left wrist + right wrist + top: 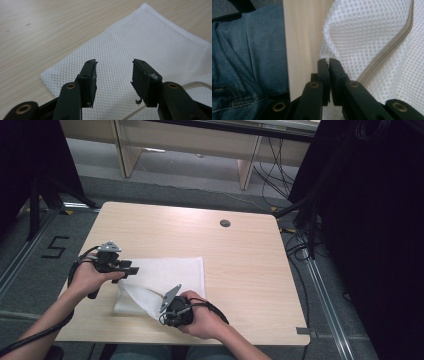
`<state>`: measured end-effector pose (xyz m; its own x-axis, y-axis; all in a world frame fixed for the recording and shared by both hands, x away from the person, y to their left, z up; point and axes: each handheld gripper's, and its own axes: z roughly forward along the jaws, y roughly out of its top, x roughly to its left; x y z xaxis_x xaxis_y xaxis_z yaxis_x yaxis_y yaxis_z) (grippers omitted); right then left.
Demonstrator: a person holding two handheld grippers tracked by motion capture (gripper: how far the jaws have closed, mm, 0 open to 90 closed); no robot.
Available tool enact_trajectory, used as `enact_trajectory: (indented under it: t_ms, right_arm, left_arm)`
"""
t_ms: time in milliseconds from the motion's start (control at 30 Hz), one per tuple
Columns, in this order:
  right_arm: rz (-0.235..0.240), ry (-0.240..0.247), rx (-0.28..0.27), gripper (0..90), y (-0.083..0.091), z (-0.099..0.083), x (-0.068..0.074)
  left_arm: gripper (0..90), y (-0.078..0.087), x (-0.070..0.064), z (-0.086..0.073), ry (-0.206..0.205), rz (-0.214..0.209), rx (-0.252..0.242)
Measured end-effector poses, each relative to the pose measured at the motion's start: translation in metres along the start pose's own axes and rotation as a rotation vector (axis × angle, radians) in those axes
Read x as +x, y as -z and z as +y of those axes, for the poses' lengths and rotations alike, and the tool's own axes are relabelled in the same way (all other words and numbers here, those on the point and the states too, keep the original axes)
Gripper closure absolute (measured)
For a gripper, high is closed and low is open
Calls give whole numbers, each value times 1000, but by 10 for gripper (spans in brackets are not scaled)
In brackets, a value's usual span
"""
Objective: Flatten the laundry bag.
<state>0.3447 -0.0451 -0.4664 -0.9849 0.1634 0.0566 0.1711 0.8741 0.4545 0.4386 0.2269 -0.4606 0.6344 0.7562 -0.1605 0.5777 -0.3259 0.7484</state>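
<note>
Pale wood-grain table [240,260] under both tongs, grey floor around it, dark curtains left and right.

Right gripper [172,312]: I have it at the near edge of the table, in the right hand [202,320]. Its own view shows the two black jaws pressed together with a barely visible slit between them, the tips at the near corner of the white mesh zip bag [367,32]. I read that as clamped on the mesh edge; from above, this near corner is lifted off the table and folded up towards the gripper. A pale zip [387,55] runs diagonally just beside the jaws. Blue denim trousers [244,57] fill the space past the table edge.

Left gripper [113,75]: jaws stand wide apart, nothing between them, hovering over the left part of the bag near its corner. Whether the tips touch the mesh, I cannot tell. Left hand [90,277] holds it at the table's left side.

Bag lies flat on the near-left part of the table otherwise. Farther out: a small round grey cable port [225,223] near the far edge, well apart from the bag.
</note>
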Motion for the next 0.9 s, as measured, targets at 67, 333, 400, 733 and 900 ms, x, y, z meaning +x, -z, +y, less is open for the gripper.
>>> enact_trajectory:
  t_ms: [67,333,400,733,900]
  right_arm:
    - [5,29,1,886,-1,-1,0]
    - [15,47,21,886,-5,-8,6]
    - [23,27,34,886,-5,-9,10]
    - [62,65,58,886,-4,-15,19]
    - [65,89,62,886,-3,-15,18]
  left_arm:
    - [546,-3,1,-1,0,-11,32]
    - [608,-20,0,-5,-8,-22,126]
    - [605,-21,1,-4,25,-14,133]
    - [602,-15,6,4,47,99,51]
    - [602,-28,-3,-1,-5,20,116]
